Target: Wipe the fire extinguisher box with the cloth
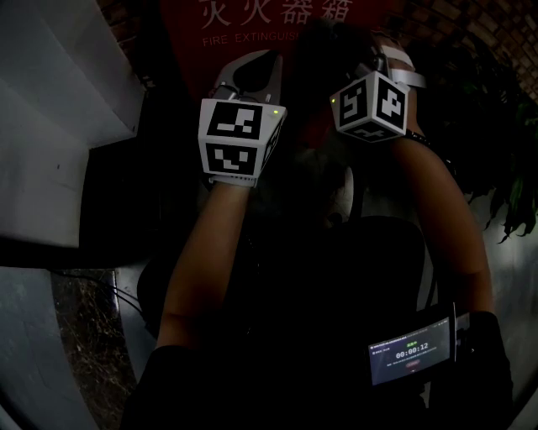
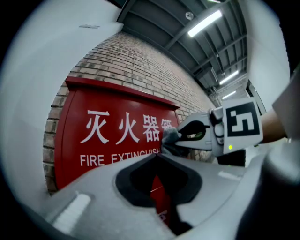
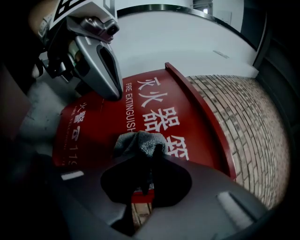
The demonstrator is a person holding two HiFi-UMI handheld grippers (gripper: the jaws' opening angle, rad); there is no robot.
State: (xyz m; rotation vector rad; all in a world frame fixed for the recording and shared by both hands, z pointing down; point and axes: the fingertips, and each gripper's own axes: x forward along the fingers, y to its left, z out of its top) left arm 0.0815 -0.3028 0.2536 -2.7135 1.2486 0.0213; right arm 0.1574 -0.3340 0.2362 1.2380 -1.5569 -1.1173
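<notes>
The red fire extinguisher box (image 2: pixel 108 136) with white lettering is mounted on a brick wall; it also fills the middle of the right gripper view (image 3: pixel 187 122) and the top of the dark head view (image 1: pixel 252 25). My right gripper (image 3: pixel 151 152) is shut on a grey cloth (image 3: pixel 139 143), and the cloth (image 2: pixel 171 137) lies at the box front by the white characters. My left gripper (image 2: pixel 157 156) is shut with nothing in it and hangs just in front of the box, left of the right gripper (image 2: pixel 180 136). Both marker cubes (image 1: pixel 239 138) are raised toward the box.
Brick wall (image 3: pixel 243 126) surrounds the box. A white panel (image 1: pixel 50 126) stands at the left. Dark plant leaves (image 1: pixel 504 193) hang at the right. A small lit screen (image 1: pixel 412 353) sits low on the right near my arm.
</notes>
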